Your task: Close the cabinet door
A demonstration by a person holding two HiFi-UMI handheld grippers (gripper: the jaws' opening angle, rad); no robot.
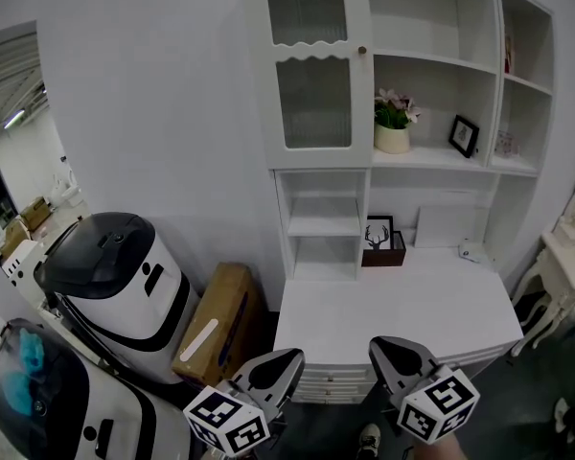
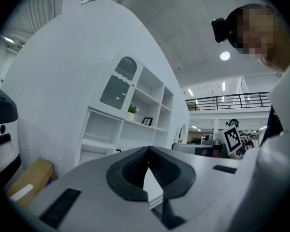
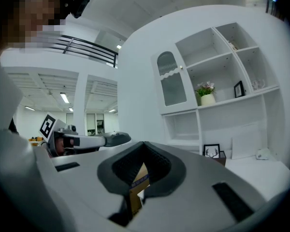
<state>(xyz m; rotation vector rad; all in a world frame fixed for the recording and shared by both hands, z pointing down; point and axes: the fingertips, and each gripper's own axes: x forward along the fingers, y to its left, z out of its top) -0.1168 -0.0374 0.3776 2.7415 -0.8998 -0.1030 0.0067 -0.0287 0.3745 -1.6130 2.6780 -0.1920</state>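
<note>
The tall white cabinet door (image 1: 311, 65) with ribbed glass panes and a small round knob (image 1: 362, 51) stands at the upper left of the shelf unit; it looks flush with its frame. The same door (image 3: 171, 83) shows in the right gripper view, and small and far off (image 2: 117, 87) in the left gripper view. Both grippers hang low at the near edge of the desk, well short of the door. My left gripper (image 1: 289, 357) (image 2: 147, 150) is shut and holds nothing. My right gripper (image 1: 383, 345) (image 3: 144, 145) is also shut and holds nothing.
A white desk top (image 1: 402, 305) juts out under open shelves holding a potted flower (image 1: 394, 123), a small picture frame (image 1: 464, 135) and a deer picture (image 1: 379, 233). A cardboard box (image 1: 218, 322) and a white-and-black machine (image 1: 120, 276) stand at the left, a white side table (image 1: 565, 257) at the right.
</note>
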